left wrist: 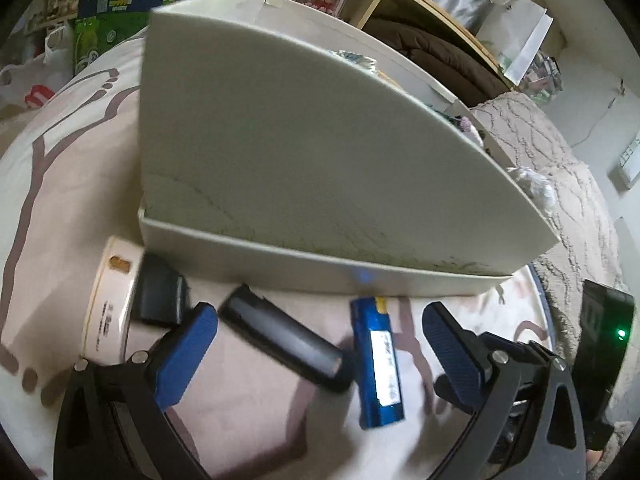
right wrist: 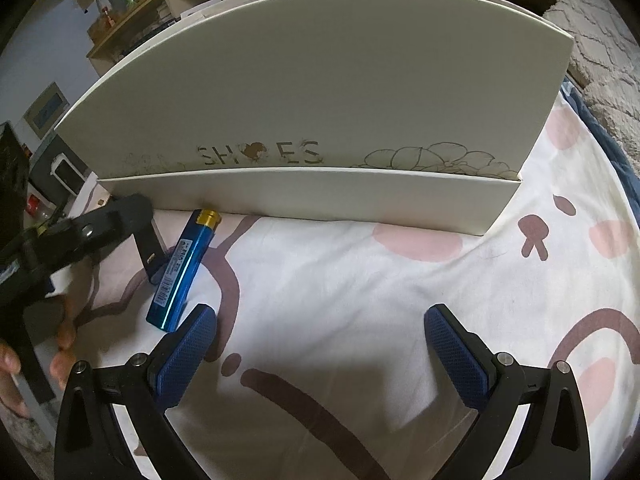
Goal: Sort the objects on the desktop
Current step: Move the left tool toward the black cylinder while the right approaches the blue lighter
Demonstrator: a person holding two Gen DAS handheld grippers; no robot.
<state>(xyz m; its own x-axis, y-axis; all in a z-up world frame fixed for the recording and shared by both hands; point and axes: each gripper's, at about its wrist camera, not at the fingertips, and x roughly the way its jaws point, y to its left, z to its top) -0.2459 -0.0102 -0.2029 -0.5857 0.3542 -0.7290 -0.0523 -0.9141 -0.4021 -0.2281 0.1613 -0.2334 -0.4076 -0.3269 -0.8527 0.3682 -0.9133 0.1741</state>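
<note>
Dim indoor light, soft shadows, motion blur, heavy fisheye vignette.

Both wrist views sit low and near the patterned bed sheet [right wrist: 340,280], facing the cream shoe box [right wrist: 312,92]. The left view meets its corner obliquely; the right faces its printed side squarely. They share the blue lighter [left wrist: 378,364], at 6 o'clock left, 9 o'clock right.

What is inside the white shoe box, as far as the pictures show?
Little shows. Over the raised lid of the white shoe box, the left wrist view catches a crinkled silvery item and something purple near the rim. The lid hides the rest.
</note>
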